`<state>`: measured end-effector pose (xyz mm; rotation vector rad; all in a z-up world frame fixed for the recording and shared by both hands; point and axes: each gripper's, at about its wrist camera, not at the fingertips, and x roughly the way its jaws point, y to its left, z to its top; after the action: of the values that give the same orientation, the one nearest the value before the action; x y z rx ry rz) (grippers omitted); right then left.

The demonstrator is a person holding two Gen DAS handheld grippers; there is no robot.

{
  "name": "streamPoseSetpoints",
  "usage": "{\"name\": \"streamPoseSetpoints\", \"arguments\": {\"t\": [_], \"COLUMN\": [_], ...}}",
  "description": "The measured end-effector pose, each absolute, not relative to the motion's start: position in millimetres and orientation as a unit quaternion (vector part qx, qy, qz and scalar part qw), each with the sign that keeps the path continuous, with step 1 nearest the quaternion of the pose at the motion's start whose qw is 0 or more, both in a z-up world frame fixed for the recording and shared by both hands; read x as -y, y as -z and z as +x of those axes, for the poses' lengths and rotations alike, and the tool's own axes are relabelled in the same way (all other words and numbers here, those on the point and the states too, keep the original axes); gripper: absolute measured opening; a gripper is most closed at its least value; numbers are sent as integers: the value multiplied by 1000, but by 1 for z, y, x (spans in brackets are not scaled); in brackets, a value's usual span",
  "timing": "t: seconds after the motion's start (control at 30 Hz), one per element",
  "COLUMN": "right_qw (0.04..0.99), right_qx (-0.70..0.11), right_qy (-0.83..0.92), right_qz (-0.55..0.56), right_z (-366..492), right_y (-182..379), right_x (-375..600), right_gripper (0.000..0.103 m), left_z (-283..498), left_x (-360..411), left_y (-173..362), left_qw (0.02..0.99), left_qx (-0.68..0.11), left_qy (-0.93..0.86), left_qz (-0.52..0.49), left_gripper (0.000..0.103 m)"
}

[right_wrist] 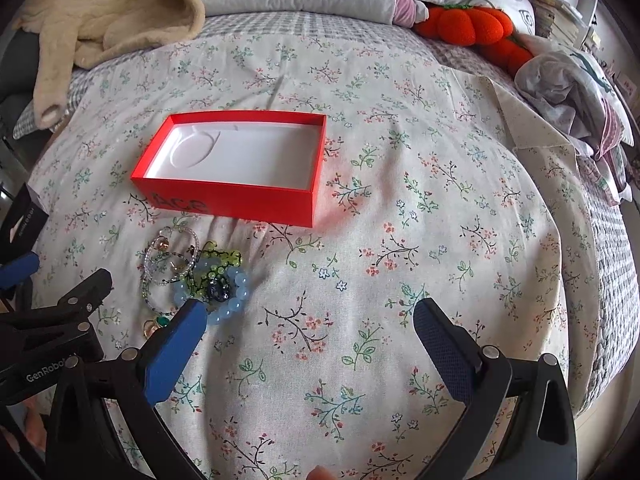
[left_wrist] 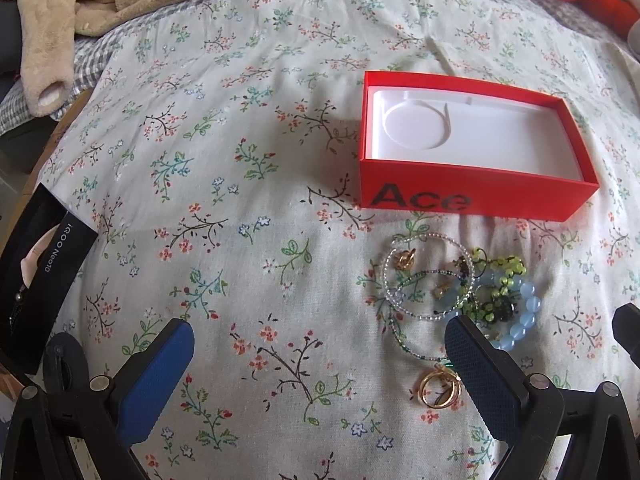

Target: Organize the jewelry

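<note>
A red box point(left_wrist: 472, 196) point(right_wrist: 224, 200) with a white lining lies open and empty on the floral bedspread. Just in front of it sits a heap of jewelry point(left_wrist: 460, 284) point(right_wrist: 192, 276): clear and green bead strings, a pale blue bead bracelet point(left_wrist: 520, 320) point(right_wrist: 240, 284), and gold rings point(left_wrist: 438, 390) nearest me. My left gripper point(left_wrist: 316, 340) is open, its right finger lying over the heap's near edge, nothing between the fingers. My right gripper point(right_wrist: 310, 316) is open too, with its left finger touching the blue bracelet's rim and bare cloth between the fingers.
A black phone box point(left_wrist: 40, 276) point(right_wrist: 20, 216) lies at the left edge of the bed. A cream fleece garment point(left_wrist: 100, 0) point(right_wrist: 108, 12) is at the back left. An orange plush point(right_wrist: 468, 24), pillows and crumpled clothes point(right_wrist: 568, 84) sit at the back right.
</note>
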<state>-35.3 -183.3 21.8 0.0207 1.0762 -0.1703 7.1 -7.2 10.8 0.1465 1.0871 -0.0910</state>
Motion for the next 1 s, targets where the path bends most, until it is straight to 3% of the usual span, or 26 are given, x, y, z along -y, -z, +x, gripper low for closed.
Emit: {"name": "streamPoseSetpoints", "arguments": {"t": [1.0], "right_qw": [851], "right_qx": [-520], "right_qy": [68], "right_qz": [23], "right_z": [-28], "right_y": [-14], "right_x": [191], "right_gripper": [103], "left_z": [17], "left_x": [2], "left_y": [-4], "left_qw": [857], "left_qx": [-508], "left_qy": [53], "left_qz": [70], "left_gripper": [103]}}
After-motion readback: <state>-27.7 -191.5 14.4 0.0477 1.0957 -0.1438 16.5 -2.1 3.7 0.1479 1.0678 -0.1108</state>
